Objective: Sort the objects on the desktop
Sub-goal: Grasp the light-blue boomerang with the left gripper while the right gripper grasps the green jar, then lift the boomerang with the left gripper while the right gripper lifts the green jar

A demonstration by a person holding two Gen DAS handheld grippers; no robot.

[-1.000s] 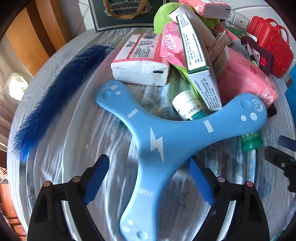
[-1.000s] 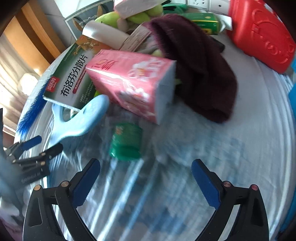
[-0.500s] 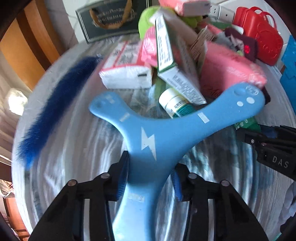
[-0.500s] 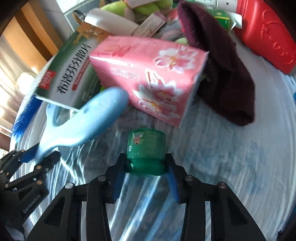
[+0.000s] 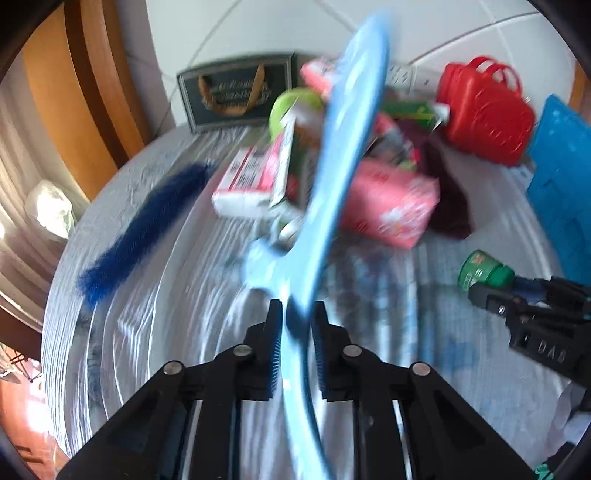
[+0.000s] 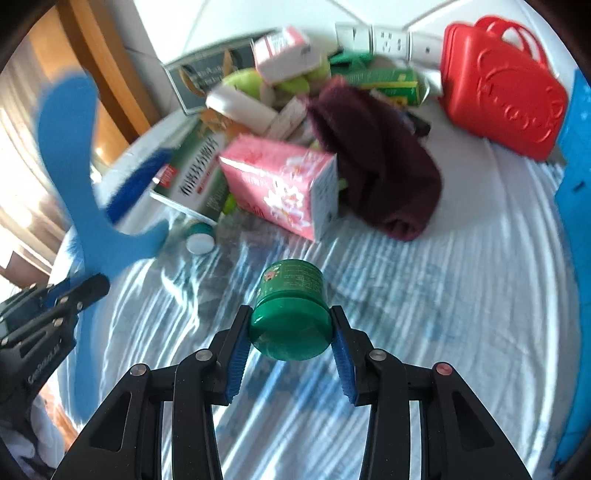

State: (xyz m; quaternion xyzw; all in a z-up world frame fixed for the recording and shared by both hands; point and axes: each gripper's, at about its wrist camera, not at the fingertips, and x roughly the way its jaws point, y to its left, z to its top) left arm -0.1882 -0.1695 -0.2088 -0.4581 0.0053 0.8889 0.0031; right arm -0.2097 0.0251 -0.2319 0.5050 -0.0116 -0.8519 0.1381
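Blue boomerang [image 5: 334, 184] clamped in left claw [image 5: 297, 325], green jar [image 6: 290, 314] gripped by right claw [image 6: 290, 332], jar's lid visible only from right wrist

Wooden door frame [image 5: 92, 122] at left; white tiled wall [image 6: 236, 22] behind; wall socket strip [image 6: 391, 40].

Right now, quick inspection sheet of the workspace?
Surface: round table under a wrinkled pale cloth.
Job's things: light-blue three-armed boomerang held on edge; green capped bottle held by its cap.
Clutter: pink tissue pack, maroon cloth, red plastic case, blue feather, small white-capped bottle.
Grippers: left gripper shut on the boomerang; right gripper shut on the bottle.
Cables: nothing seen.
Surroundings: white power strip, wooden frame.
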